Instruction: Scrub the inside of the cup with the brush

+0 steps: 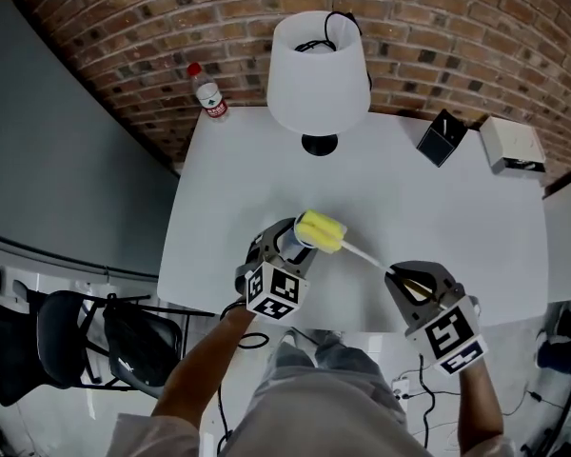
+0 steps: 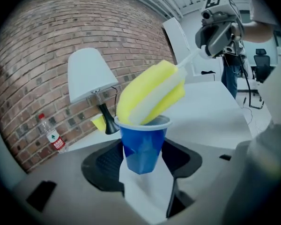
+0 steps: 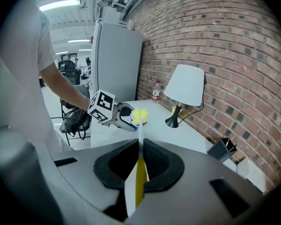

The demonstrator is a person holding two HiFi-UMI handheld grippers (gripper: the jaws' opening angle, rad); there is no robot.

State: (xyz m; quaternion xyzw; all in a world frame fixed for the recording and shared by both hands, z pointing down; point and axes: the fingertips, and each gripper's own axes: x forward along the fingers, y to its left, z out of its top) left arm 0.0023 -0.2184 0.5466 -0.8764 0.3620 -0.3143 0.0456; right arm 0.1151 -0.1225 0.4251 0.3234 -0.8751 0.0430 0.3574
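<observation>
My left gripper (image 1: 281,243) is shut on a blue paper cup (image 2: 143,144), whose wall is dented between the pads. The cup sits just above the white table (image 1: 457,227) near its front edge. A brush with a yellow sponge head (image 2: 150,95) leans out of the cup's mouth, its tip inside. The thin white and yellow handle (image 3: 140,172) runs back to my right gripper (image 1: 404,279), which is shut on it. In the right gripper view the sponge head (image 3: 139,116) shows beyond the jaws, at the left gripper (image 3: 124,116). The inside of the cup is hidden by the sponge.
A white lamp (image 1: 319,74) stands at the back middle of the table, a water bottle (image 1: 209,93) at the back left corner. A black box (image 1: 443,138) and a white box (image 1: 512,146) sit at the back right. A black chair (image 1: 67,336) stands left of the table.
</observation>
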